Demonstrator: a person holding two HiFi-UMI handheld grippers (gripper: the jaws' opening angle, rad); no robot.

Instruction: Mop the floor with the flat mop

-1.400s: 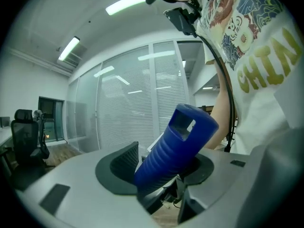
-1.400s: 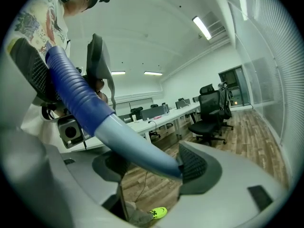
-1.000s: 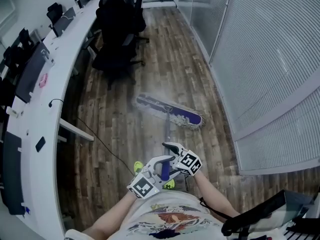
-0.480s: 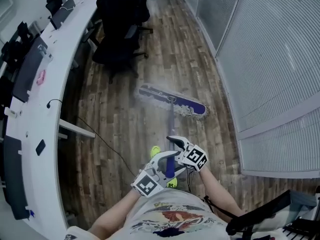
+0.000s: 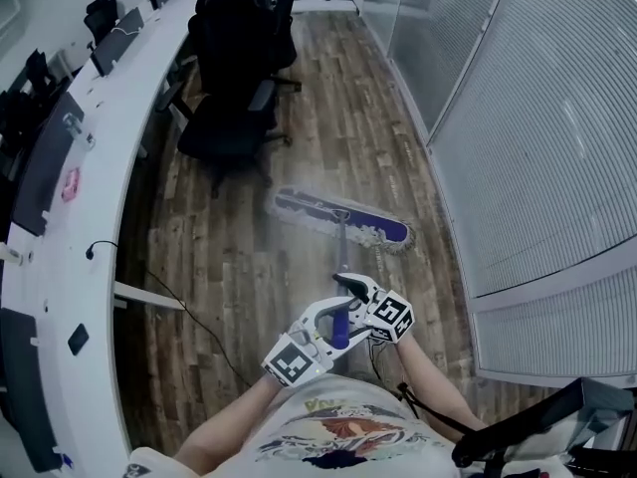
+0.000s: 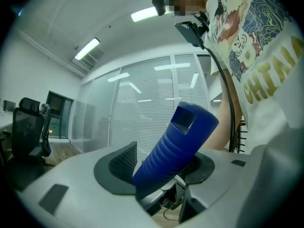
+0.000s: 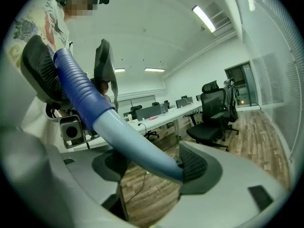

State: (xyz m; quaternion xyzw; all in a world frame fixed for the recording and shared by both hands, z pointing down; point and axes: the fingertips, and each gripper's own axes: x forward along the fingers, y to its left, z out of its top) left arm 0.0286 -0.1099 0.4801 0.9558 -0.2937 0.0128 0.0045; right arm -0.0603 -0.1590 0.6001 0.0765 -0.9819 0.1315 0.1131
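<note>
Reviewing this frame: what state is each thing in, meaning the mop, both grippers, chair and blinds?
Mop head: flat on the wooden floor.
Mop pole: tilted, held in both grippers.
Left gripper: closed on the blue ribbed grip, jaws just eased wider.
Right gripper: closed on the mop pole.
Office chair: upright, by the desk.
Blinds: shut.

free: floor [image 5: 343, 118] ahead | blocked: chair [image 5: 229, 118] left, blinds wall [image 5: 528, 118] right

The person wears a white printed T-shirt [image 5: 333, 434]; left gripper [image 5: 336, 323] and right gripper [image 5: 350, 285] carry black-and-white marker cubes [image 5: 289, 363].
</note>
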